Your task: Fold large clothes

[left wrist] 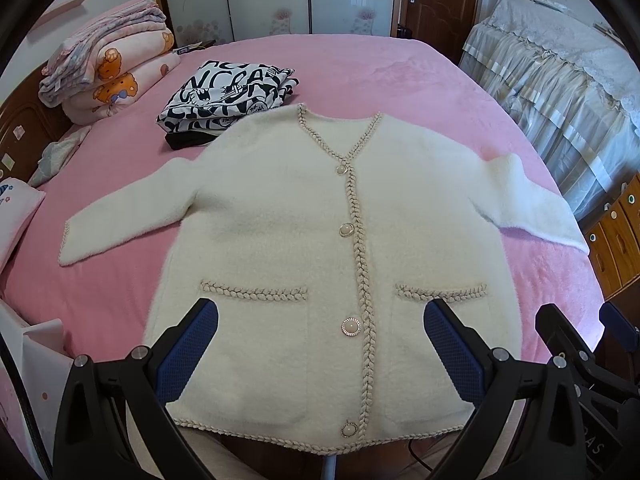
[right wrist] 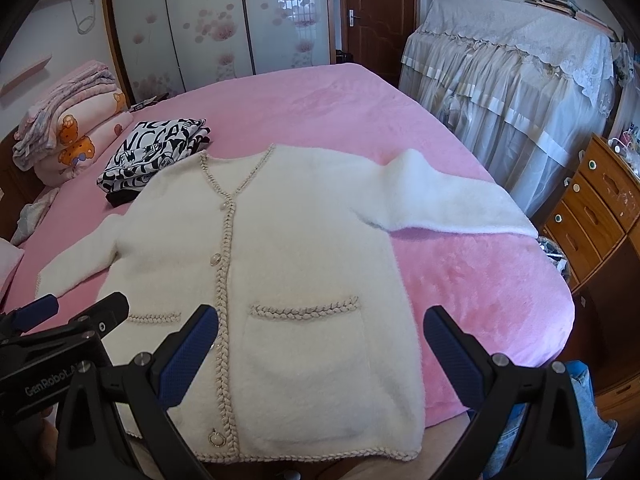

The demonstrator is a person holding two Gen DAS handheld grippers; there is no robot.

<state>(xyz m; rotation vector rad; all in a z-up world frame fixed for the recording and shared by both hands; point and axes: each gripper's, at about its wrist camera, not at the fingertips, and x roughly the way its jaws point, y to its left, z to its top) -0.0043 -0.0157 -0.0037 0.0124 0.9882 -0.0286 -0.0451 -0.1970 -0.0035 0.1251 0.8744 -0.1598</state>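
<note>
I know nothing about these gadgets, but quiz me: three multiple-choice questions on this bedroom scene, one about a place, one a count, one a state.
1. Where does the black-and-white folded garment lie?
A. beyond the cardigan's shoulder
B. on the cardigan's pocket
C. on the floor

2. How many buttons show on the cream cardigan?
A. two
B. four
C. six

3. How is the left gripper?
A. shut on a sleeve
B. open, holding nothing
C. out of view

Key: 1 A, it sits past the shoulder on the pink bed; 2 B, four down the braided front; 3 B, its fingers stand apart over the hem.
</note>
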